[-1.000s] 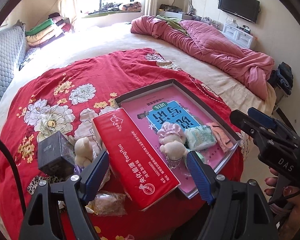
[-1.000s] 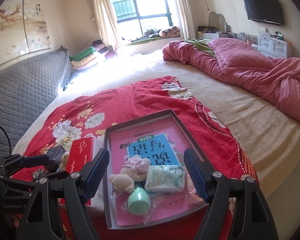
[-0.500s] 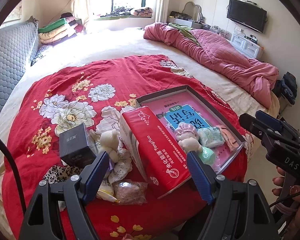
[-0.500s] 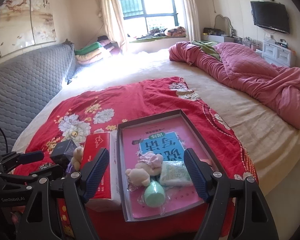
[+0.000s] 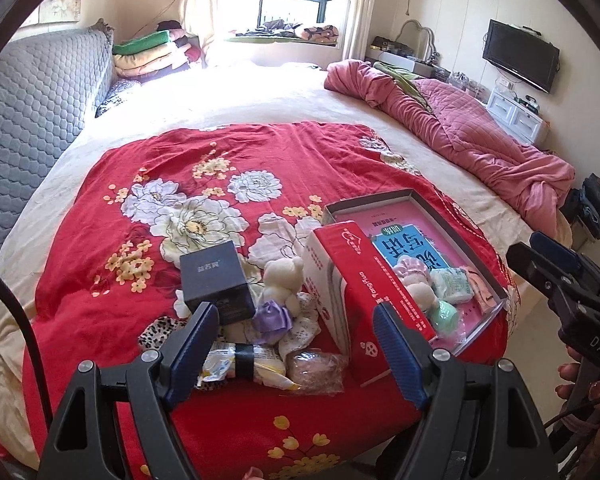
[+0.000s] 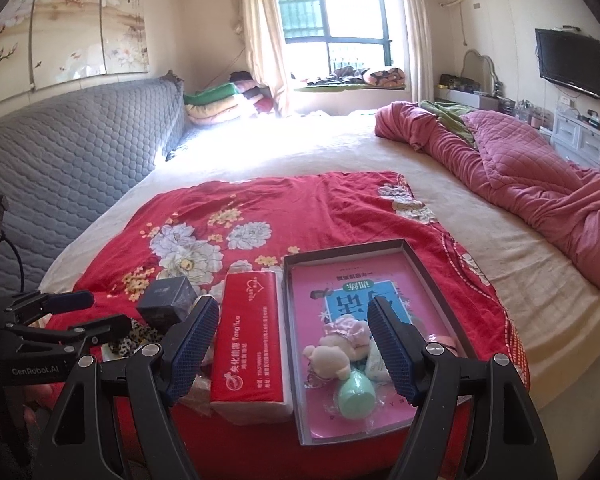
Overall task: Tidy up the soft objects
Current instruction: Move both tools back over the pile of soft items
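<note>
A grey tray [image 5: 416, 199] [image 6: 342, 250] lined with a pink book holds a pink-capped plush [image 6: 336, 354], a green egg sponge [image 6: 356, 390] and a white tissue packet [image 5: 452, 285]. A red tissue pack [image 5: 376, 292] [image 6: 248, 336] lies against the tray's left side. Left of it sits a white teddy [image 5: 282, 276] with a purple bow, a dark box [image 5: 216, 276] and wrapped soft items [image 5: 312, 364]. My left gripper [image 5: 294, 316] hovers open over this pile, holding nothing. My right gripper [image 6: 292, 308] stands open and bare above the tray's near end.
Everything rests on a red floral cloth [image 5: 160, 160] spread over a round cream bed. A rumpled pink quilt [image 5: 480, 144] lies at the right, a grey padded headboard [image 6: 68, 148] at the left. A leopard-print cloth [image 5: 160, 330] lies near the front edge.
Both grippers have drawn back and risen from the bed, so more of it shows. The left view swung left from the tissue pack to the teddy pile. Nothing was grasped.
</note>
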The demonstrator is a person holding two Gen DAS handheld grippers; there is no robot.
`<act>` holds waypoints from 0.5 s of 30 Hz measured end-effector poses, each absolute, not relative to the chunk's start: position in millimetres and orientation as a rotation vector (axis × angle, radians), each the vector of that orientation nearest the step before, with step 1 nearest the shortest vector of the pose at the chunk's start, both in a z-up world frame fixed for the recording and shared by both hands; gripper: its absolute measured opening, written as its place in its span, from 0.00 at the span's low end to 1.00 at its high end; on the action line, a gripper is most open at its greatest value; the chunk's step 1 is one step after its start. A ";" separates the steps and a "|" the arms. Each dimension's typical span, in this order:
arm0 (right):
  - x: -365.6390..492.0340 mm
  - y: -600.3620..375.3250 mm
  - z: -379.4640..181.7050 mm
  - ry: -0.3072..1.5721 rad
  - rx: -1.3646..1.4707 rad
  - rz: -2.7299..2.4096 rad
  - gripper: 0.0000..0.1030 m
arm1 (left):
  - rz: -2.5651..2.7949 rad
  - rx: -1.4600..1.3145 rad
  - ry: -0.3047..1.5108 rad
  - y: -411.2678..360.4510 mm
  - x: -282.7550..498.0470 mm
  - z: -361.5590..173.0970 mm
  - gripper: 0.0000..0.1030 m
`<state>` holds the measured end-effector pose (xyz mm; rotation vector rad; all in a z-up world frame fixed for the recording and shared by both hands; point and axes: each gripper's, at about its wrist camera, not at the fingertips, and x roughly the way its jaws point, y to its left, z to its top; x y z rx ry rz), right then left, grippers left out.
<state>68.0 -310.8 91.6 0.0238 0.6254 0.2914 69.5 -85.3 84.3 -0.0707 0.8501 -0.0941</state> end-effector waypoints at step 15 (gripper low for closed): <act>59.0 -270.1 99.3 0.607 -0.032 0.401 0.76 | 0.068 -0.146 0.838 1.1 50.2 93.6 0.77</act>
